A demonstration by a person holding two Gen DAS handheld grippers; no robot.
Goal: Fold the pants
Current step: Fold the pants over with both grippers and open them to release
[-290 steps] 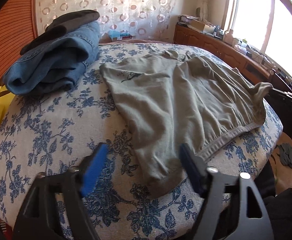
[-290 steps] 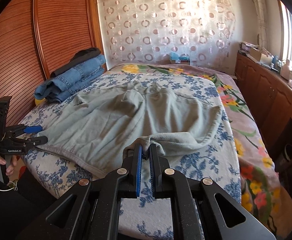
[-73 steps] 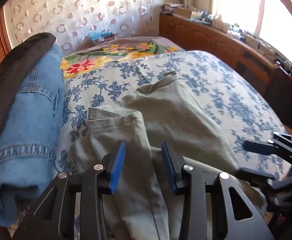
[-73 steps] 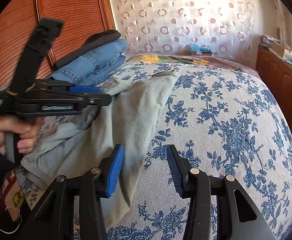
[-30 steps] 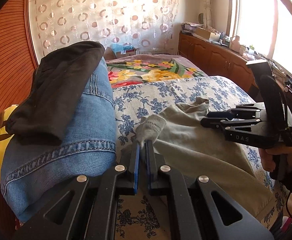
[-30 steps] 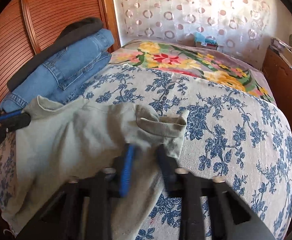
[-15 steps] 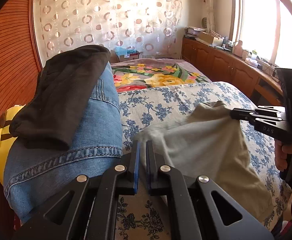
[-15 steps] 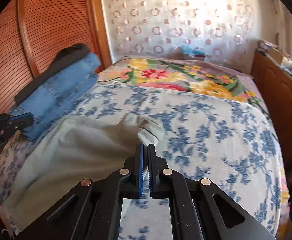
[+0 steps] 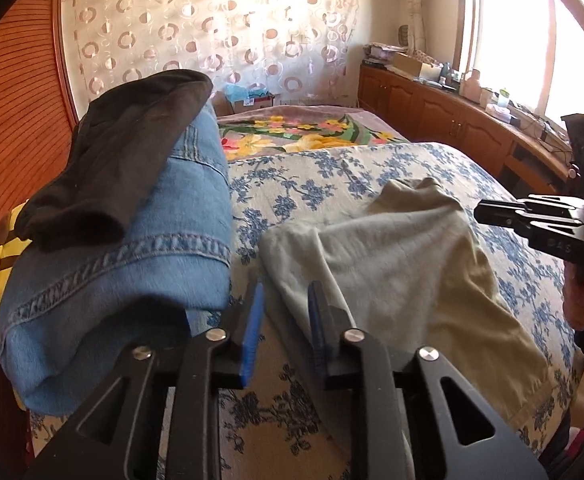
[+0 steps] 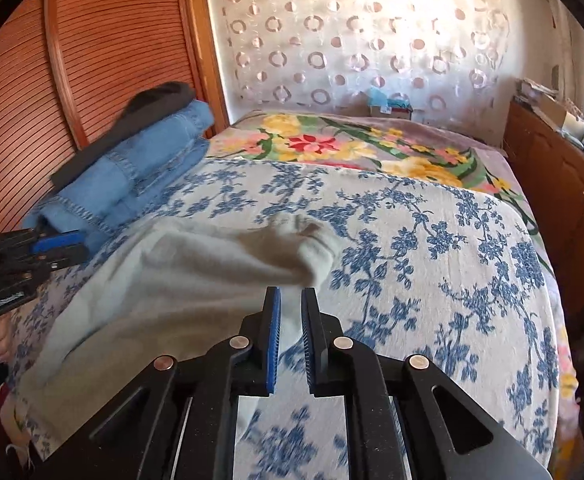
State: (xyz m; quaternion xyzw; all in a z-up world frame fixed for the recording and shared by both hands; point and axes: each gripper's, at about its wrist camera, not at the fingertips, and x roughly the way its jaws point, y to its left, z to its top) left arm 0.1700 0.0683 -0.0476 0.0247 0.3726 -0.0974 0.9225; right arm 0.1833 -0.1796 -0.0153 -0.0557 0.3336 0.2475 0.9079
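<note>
The grey-green pants [image 9: 404, 268] lie folded on the blue-flowered bedspread [image 9: 332, 168], near the bed's front edge. My left gripper [image 9: 283, 296] is open, its jaws a little apart, just short of the pants' near left corner, holding nothing. My right gripper [image 10: 291, 300] is open by a narrow gap, just behind the pants' [image 10: 196, 276] right corner, which lies loose on the bedspread [image 10: 432, 264]. Each gripper shows in the other's view: the right gripper [image 9: 492, 212] beside the pants' far right, the left gripper [image 10: 64, 246] at their left.
A stack of folded blue jeans [image 9: 140, 264] with a black garment [image 9: 120, 156] on top lies close to the left of my left gripper; the jeans also show in the right wrist view [image 10: 140, 164]. A wooden slatted wardrobe [image 10: 112, 48] stands on the left, wooden cabinets [image 9: 452, 128] on the right.
Both grippers have opened and let go of the pants' corners. The cloth has dropped flat onto the bedspread and both grippers have drawn back a little.
</note>
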